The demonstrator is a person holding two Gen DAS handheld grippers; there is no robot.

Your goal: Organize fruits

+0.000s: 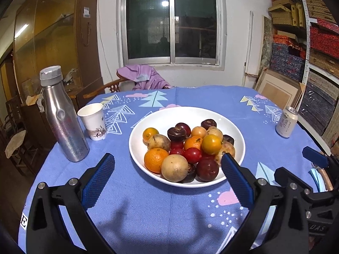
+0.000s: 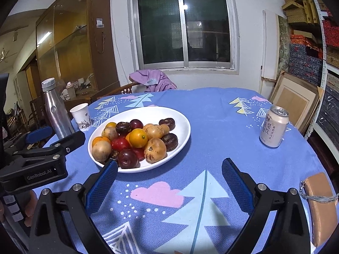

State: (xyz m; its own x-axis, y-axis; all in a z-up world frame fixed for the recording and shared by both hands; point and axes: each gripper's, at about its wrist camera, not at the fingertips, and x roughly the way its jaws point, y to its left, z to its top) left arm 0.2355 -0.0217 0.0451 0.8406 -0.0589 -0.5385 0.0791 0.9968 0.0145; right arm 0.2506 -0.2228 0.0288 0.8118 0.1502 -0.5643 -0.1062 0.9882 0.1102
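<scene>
I'm holding both claws low over the near edge of the surface, nothing gripped. My left claw (image 1: 167, 169) is standing wide apart w/ its blue ribbed pads bare; my right claw (image 2: 169, 175) is likewise spread as wide as it goes, only cloth showing between the pads.

Just past my left claw I'm looking at the wide white ceramic bowl (image 1: 237, 131), heaped w/ fruit. Its near rim is sitting between my left fingers, and the right pad is overlapping that rim in view – whether it's touching, can't tell. Nearest fruit are a round tan-brown fruit (image 1: 174, 167), a dark red plum (image 1: 207, 169) beside it and an orange mandarin (image 1: 156, 159) to the left.

From my right claw the white bowl (image 2: 182, 122) is lying ahead and off to the left, its rim just beyond my left pad. So the left hand is nearer and squarely lined up; I'm judging it's the one to reach straight fwd into the pile. The fruit are roundish, so no long axis is mattering much.

Farther out on the blue tree-print tablecloth (image 1: 201, 97): a dented silver metal bottle (image 1: 63, 122) and a white paper cup (image 1: 93, 121) on the left, a pale drink can (image 1: 286, 122) well apart on the right. No second dish for sorting is showing.
</scene>
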